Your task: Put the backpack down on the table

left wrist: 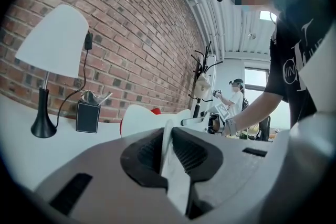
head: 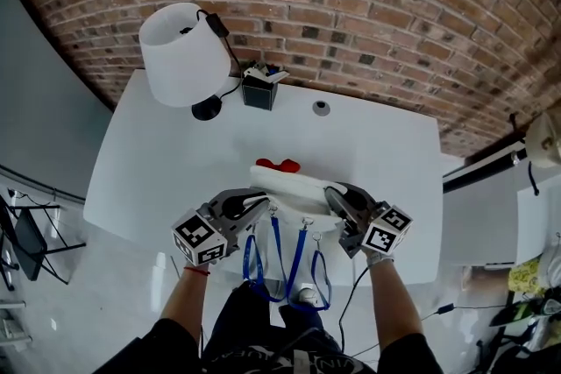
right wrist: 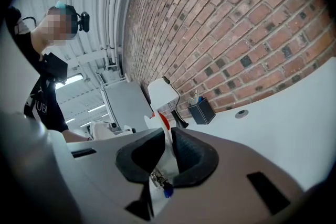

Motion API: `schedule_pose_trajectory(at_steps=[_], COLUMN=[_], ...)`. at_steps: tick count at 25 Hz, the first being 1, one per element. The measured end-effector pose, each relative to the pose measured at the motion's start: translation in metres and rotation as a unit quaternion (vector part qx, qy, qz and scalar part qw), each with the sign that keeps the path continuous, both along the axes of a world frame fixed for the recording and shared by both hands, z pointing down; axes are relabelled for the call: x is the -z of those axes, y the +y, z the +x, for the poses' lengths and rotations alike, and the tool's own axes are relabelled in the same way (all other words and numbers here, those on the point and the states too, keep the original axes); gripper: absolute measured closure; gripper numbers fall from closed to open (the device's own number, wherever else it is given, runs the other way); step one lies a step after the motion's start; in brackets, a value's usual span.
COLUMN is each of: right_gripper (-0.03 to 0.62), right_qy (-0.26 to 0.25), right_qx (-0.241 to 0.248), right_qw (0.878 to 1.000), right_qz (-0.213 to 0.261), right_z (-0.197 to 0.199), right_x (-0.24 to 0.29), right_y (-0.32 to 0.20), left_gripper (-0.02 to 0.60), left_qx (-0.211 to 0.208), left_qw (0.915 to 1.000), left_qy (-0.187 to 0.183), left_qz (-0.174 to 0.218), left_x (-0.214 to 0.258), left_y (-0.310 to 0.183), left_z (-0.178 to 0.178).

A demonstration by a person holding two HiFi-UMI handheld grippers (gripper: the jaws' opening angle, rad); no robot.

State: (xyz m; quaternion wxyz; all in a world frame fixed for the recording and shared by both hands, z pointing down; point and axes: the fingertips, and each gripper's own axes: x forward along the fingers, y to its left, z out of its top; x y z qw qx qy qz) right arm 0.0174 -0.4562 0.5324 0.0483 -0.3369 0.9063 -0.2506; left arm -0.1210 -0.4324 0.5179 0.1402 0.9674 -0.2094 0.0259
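Head view first, going left to right: a white lamp (head: 180,52) stands at the back left of the tabletop (head: 158,162). A dark box (head: 259,89) is just beside it, and there's a small round disc (head: 322,108) further right. Up front, the left tongs (head: 262,203) and right tongs (head: 332,194) each have hold of one end of the white backpack (head: 294,187). It's at the near edge of the tabletop, with its blue straps (head: 278,254) dangling off the front between the person's arms. A red bit (head: 278,164) pokes out on its far side. Can't tell from up there if the bag is resting fully on the surface.

Left gripper view gives what the head view can't: the pads are pinched on a fold of white fabric with no gap. It also picks up a coat stand (left wrist: 202,81) and another person (left wrist: 236,94) way off in the room.

Right gripper view is the same story, with pads closed on white fabric. It also shows a little metal clip (right wrist: 157,180) with a blue strap end low between the jaws, which neither other view shows. The disc turns up here too, but not in the left gripper view.
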Motion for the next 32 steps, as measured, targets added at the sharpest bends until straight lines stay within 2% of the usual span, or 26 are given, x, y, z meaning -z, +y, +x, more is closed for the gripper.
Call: schedule_pose_trajectory(at_steps=[10,13,19,32], right_gripper=[0.542,0.522,0.488,0.467], right_qy=[0.019,0.009,0.012,0.02], right_qx=[-0.001,-0.002,-0.003,-0.009], right_qw=[1.0,1.0,1.0,1.0], right_qz=[-0.02,-0.018,-0.014,0.005], right_z=[0.002,0.003,0.009,0.024], right_x=[-0.001,0.004,0.012,0.032], right_y=[0.0,0.0,0.004,0.021], left_gripper=[0.537,0.531,0.511,0.505], left_qx=[0.011,0.015,0.044,0.107], left_qw=[0.9994,0.9991,0.9982,0.9921], left_qy=[-0.032,-0.039,-0.039,-0.057], left_qz=[0.001,0.002,0.012,0.03], left_x=[0.0,0.001,0.011,0.027], left_y=[0.007,0.011,0.013,0.021], left_z=[0.001,0.001,-0.004,-0.022])
